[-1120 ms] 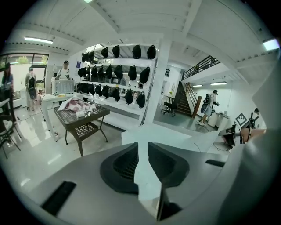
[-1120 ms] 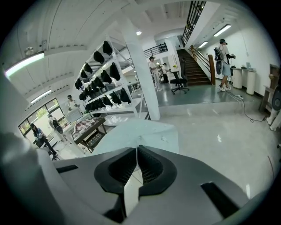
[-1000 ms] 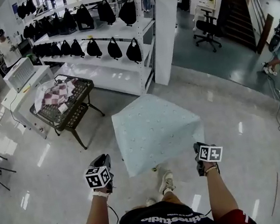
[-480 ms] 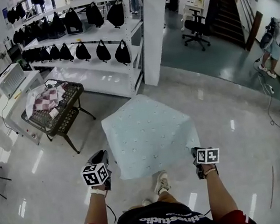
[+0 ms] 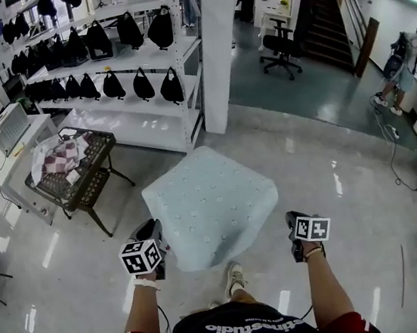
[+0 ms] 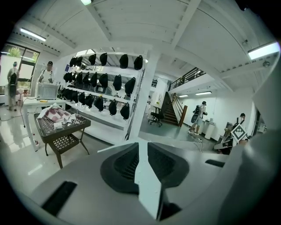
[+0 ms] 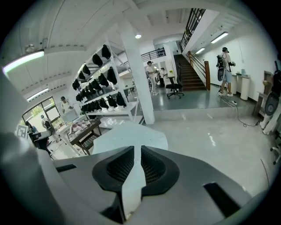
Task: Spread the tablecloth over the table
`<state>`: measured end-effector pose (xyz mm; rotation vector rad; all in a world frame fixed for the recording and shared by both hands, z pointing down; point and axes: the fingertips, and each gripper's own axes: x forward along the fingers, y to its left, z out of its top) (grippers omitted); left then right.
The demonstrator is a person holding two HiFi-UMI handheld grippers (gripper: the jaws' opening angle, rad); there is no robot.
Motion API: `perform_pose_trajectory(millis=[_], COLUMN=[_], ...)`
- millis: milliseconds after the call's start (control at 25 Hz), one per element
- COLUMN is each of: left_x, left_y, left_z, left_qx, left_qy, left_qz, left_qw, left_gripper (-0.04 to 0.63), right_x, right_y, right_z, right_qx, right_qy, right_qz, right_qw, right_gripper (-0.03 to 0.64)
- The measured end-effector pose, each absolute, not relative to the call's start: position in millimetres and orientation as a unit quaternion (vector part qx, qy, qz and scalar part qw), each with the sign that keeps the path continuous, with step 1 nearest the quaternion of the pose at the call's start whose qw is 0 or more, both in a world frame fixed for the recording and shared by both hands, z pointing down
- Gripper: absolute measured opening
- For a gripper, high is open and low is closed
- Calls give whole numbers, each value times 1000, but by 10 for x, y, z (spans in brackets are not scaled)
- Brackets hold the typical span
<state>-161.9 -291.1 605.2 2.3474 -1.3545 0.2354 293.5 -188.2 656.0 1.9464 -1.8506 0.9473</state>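
Pinching its near edge, the left gripper [image 5: 154, 236] and the right gripper [image 5: 295, 225] each have their fingers pressed together on the pale blue tablecloth [image 5: 207, 200]. It hangs spread out above the floor [image 5: 336, 206], well apart from the black mesh worktop [image 5: 96, 145] at the left.

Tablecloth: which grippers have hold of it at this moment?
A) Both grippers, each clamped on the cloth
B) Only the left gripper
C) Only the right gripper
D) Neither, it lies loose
A. In each gripper view a strip of the pale tablecloth runs between the closed jaws of the left gripper and the right gripper.
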Motion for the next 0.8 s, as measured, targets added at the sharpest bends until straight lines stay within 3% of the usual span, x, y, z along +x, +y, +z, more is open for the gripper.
perform_pose_trajectory(millis=[400, 640, 800], left_x=[-1582, -1489, -1475], left_y=[-3062, -3085, -3185], left_z=[5431, 4977, 4808], left_qx=[853, 865, 863], left_qy=[-490, -486, -488], left_qz=[39, 49, 44], left_qw=[175, 112, 126], left_gripper=[74, 74, 74], right_x=[2586, 2334, 2234], right_y=[-2418, -2633, -2710], right_z=[5738, 5158, 4772], right_qx=[667, 652, 651], right_qy=[-692, -725, -736], right_qz=[257, 204, 174], right_qw=[104, 86, 59], right_gripper=[72, 72, 72])
